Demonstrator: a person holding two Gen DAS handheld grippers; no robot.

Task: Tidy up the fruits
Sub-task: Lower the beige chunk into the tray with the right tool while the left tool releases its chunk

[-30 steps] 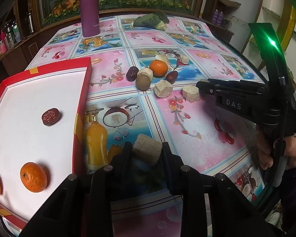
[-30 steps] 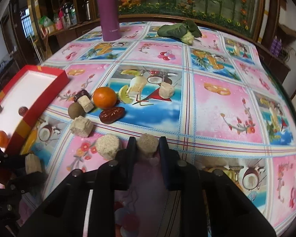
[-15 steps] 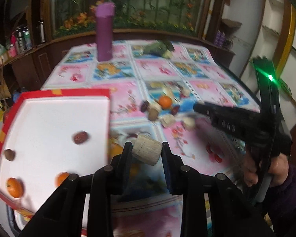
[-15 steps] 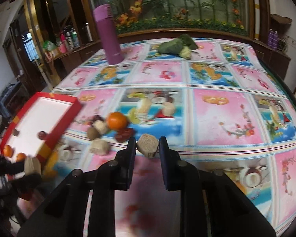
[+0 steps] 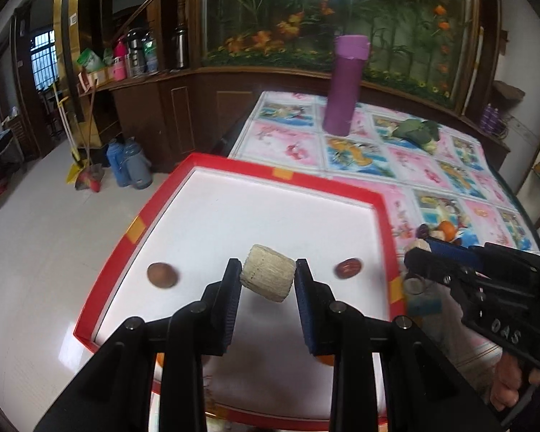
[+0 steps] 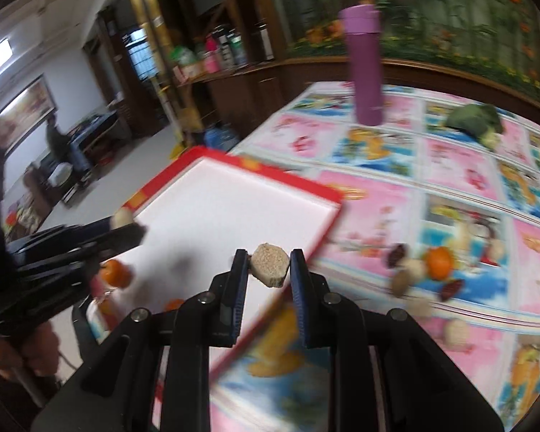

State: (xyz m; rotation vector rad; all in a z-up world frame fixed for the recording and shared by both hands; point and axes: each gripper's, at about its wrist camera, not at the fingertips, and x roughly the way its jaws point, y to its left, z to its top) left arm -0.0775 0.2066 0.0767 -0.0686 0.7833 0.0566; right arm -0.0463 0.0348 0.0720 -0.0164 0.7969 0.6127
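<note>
Jaws below gripper (image 5: 419,257) lettering "DAS"

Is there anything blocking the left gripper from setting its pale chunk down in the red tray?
Nothing visible does. The left gripper holds the pale chunk above bare white floor of the red tray; the brown fruit and red date lie off to either side.

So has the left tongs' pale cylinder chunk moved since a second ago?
Yes. The pale cylinder chunk, clamped in the left tongs, went from over the patterned tablecloth to over the red-rimmed white tray.
</note>
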